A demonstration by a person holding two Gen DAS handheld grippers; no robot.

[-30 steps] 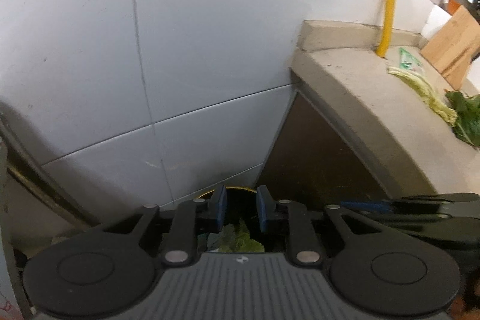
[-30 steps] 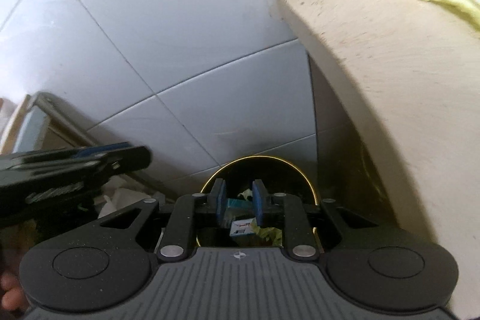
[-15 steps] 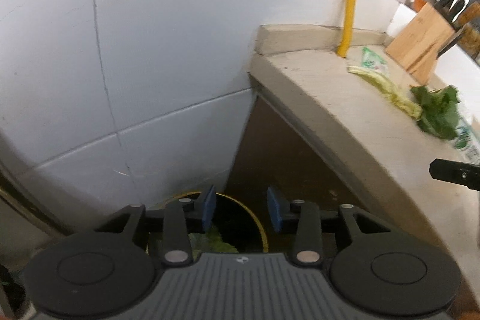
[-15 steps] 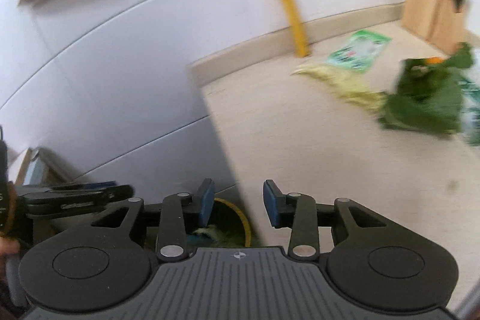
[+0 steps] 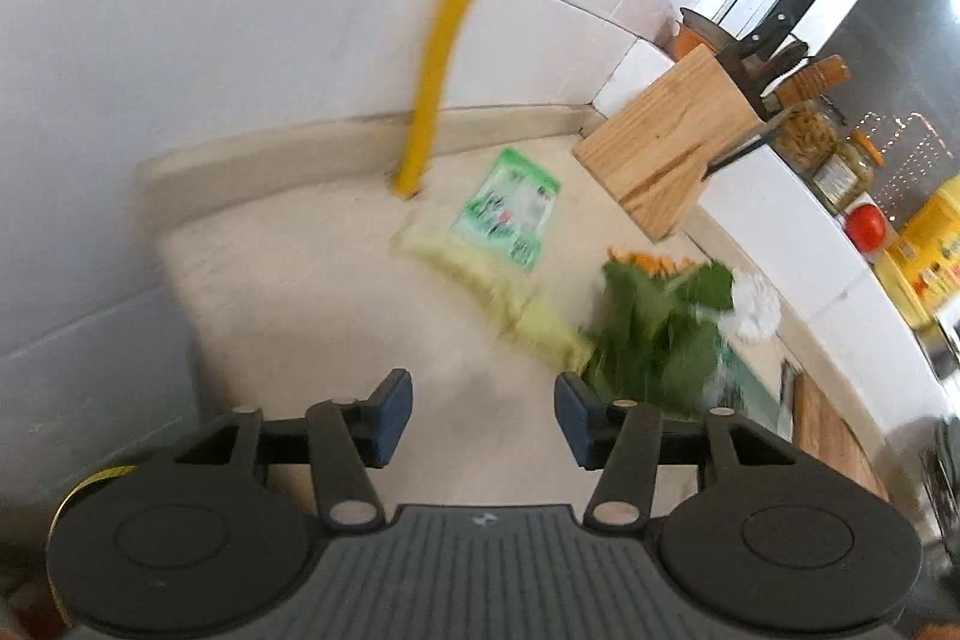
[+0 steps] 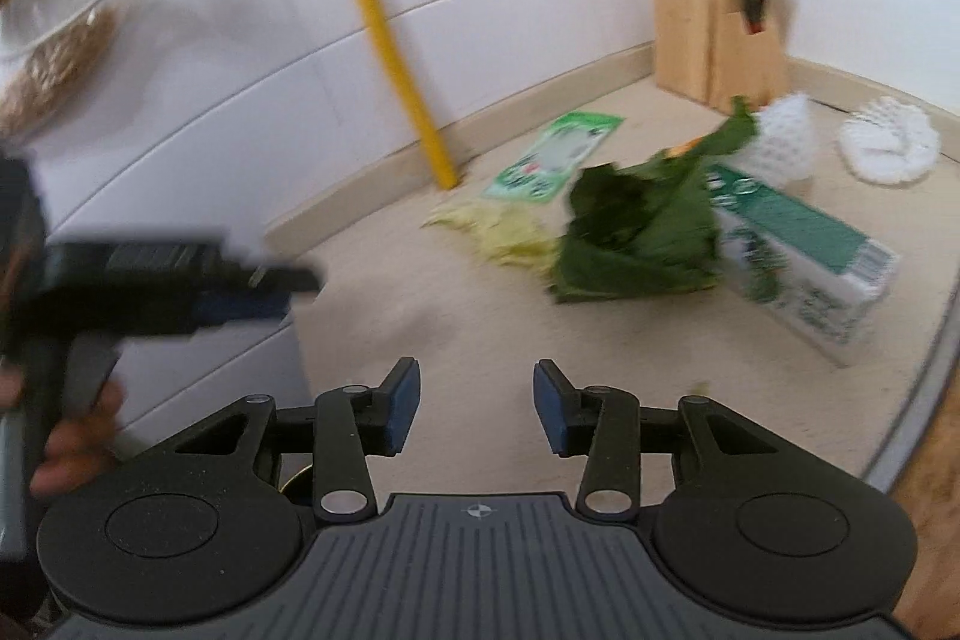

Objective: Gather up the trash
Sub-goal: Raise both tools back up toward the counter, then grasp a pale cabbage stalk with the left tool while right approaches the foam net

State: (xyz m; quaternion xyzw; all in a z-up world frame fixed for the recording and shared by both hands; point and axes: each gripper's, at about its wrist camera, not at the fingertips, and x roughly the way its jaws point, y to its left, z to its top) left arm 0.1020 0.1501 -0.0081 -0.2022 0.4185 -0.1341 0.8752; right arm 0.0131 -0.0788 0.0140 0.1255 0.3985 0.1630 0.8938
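Left wrist view: left gripper (image 5: 483, 415) spread wide, empty, over the beige stone counter (image 5: 312, 292). Dark green leafy scraps (image 5: 657, 334) lie ahead-right, near its right finger; pale yellow-green leaf strip (image 5: 498, 289) runs diagonally, just beside them.

Right wrist view: right gripper (image 6: 476, 403) likewise parted, empty. Scraps (image 6: 636, 232) sit ahead-right, well apart. Left gripper looks nearer.

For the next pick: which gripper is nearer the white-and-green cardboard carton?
Right. The right gripper is short of the carton, to its left; the left gripper is farther left.
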